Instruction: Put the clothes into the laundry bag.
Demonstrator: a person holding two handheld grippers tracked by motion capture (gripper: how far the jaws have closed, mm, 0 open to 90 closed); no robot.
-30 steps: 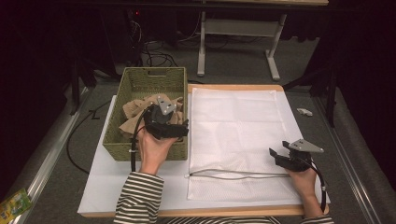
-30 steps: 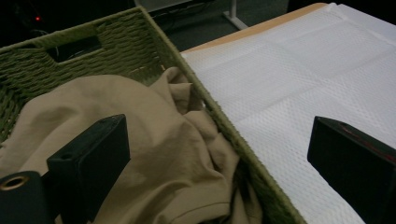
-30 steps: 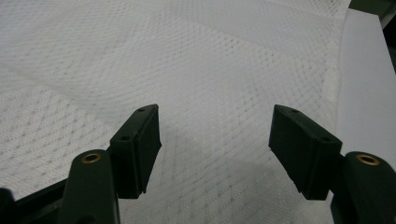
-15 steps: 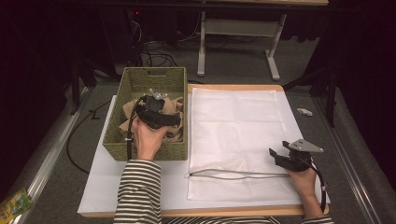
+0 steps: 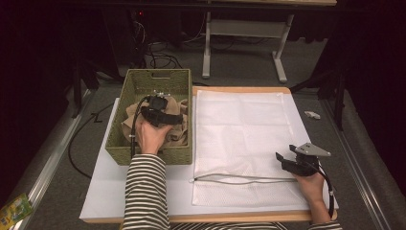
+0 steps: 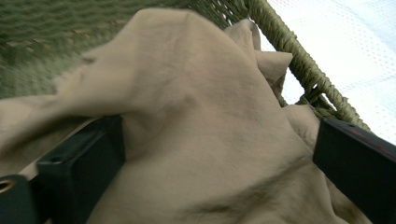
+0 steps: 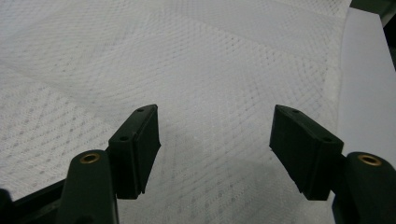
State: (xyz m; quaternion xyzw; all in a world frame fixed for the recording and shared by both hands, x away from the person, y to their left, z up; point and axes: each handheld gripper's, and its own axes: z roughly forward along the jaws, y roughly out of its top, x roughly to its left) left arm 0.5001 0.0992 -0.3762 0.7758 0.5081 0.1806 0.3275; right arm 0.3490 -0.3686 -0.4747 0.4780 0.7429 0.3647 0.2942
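Two grippers are in play, and the step in hand is judged to be the picking of the beige cloth (image 5: 174, 132) out of the woven basket (image 5: 119, 139); the left gripper (image 5: 160, 109) is lowered into the basket, its jaws spread wide with a raised fold of the cloth (image 6: 196, 121) lying between them, not yet pinched; a closing of the jaws on that fold, then a lift clear of the rim, is what the next move calls for; the right gripper (image 5: 293, 160) is held low over the white mesh bag (image 5: 239, 129) near its zipper edge, jaws spread and nothing held.
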